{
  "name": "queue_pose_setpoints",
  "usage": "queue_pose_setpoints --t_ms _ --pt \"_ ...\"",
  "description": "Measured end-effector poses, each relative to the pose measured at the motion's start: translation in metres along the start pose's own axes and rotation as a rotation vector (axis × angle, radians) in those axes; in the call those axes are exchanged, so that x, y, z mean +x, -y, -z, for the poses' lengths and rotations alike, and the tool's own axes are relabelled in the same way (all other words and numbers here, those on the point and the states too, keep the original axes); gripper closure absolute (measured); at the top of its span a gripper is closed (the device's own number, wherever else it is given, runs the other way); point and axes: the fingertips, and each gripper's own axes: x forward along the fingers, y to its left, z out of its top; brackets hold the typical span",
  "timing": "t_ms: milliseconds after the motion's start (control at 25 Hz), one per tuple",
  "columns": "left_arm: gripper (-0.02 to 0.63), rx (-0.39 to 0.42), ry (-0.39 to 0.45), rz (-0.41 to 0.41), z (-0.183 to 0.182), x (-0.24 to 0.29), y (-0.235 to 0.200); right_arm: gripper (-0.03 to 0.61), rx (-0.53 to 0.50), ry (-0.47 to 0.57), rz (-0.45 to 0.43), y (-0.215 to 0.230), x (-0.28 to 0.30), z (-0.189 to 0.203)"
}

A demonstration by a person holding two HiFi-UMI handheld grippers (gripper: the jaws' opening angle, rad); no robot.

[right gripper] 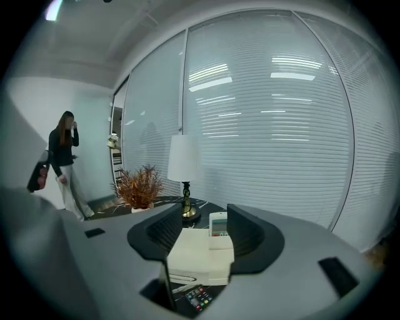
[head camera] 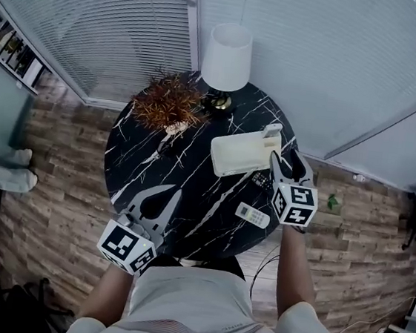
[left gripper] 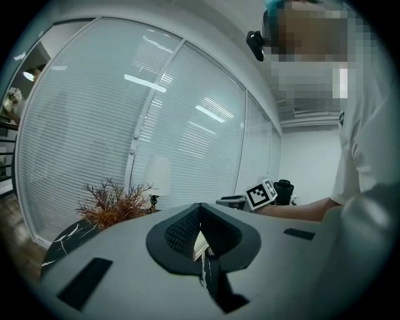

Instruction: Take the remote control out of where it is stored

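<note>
A cream storage box [head camera: 236,152] lies on the round black marble table [head camera: 149,155]. A white remote control [head camera: 272,134] stands upright in the box's right end. In the right gripper view the remote control [right gripper: 218,224] and the box [right gripper: 197,253] show between the jaws. My right gripper [head camera: 285,154] is open just right of the box, with nothing in its jaws. A second white remote [head camera: 252,215] lies flat near the table's front edge, and a black remote with coloured buttons [right gripper: 198,297] lies below the right gripper. My left gripper [head camera: 178,190] hovers shut and empty over the table's front left.
A table lamp with a white shade [head camera: 227,60] and a dried reddish plant [head camera: 169,104] stand at the back of the table. Glass walls with blinds close off the far side. A person [right gripper: 62,162] stands in the distance to the left.
</note>
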Motion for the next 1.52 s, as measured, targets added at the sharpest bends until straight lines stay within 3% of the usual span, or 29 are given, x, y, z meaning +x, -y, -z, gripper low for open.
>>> queue_pose_setpoints --t_ms 440,960,1240,1520 --pt "0.604 -0.053 -0.044 -0.150 0.028 -0.018 -0.017 0.325 0.033 -0.109 0.036 0.030 0.104 0.061" --pt "0.604 -0.067 -0.064 -0.190 0.040 -0.021 -0.024 0.319 0.050 -0.122 0.063 0.045 0.140 0.081" --pt "0.606 -0.064 -0.066 -0.180 0.038 -0.021 -0.026 0.321 0.053 -0.086 0.071 0.047 0.136 0.071" --pt "0.604 -0.057 -0.043 -0.142 0.032 -0.017 -0.021 0.322 0.026 0.044 0.065 0.044 0.107 0.013"
